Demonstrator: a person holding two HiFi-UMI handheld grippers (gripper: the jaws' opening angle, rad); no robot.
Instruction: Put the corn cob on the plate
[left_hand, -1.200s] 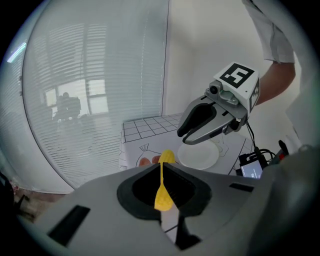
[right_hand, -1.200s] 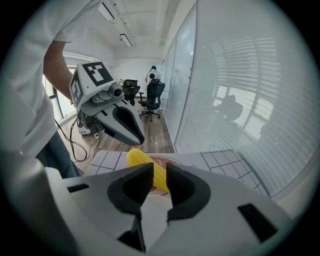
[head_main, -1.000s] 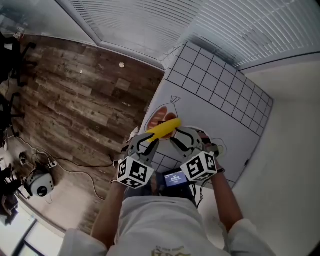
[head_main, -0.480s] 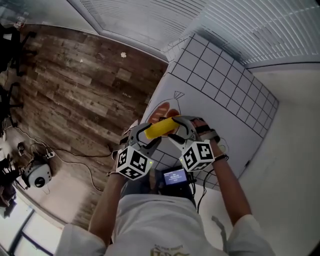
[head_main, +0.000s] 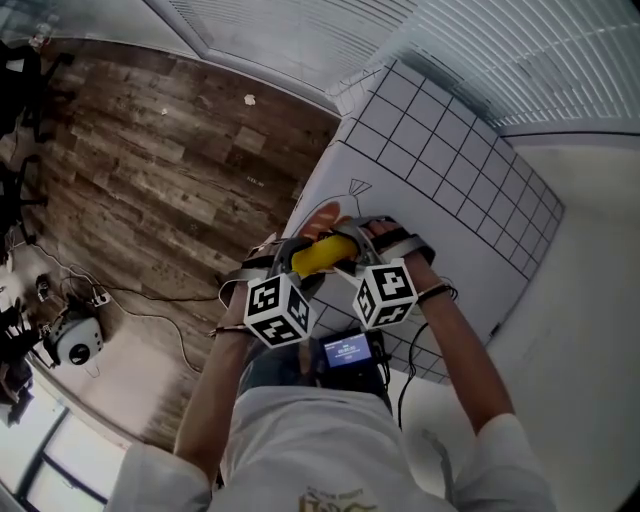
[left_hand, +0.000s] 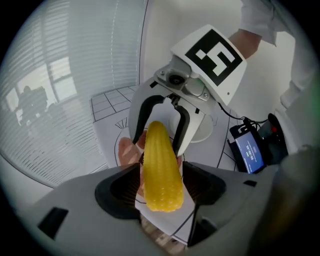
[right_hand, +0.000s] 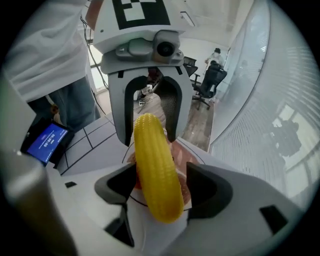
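Leaning in with both forearms (head_main: 215, 390) stretched forward, left gripper (left_hand: 161, 186) and right gripper (right_hand: 161, 189) tipped steeply down, nose to nose. Just eased both pairs of jaws wide, gripping nothing. Lying loose between them, one end inside each pair: the yellow corn cob (head_main: 322, 255). Directly beneath the jaws, a white counter (head_main: 585, 300), a gridded sheet (head_main: 440, 170) and its reddish print (head_main: 322, 215). Left of the jaws, wood-plank floor (head_main: 150, 150); beyond them, pale blinds (head_main: 480, 40). Behind the jaws, at the waist, a small lit screen (head_main: 348, 352).
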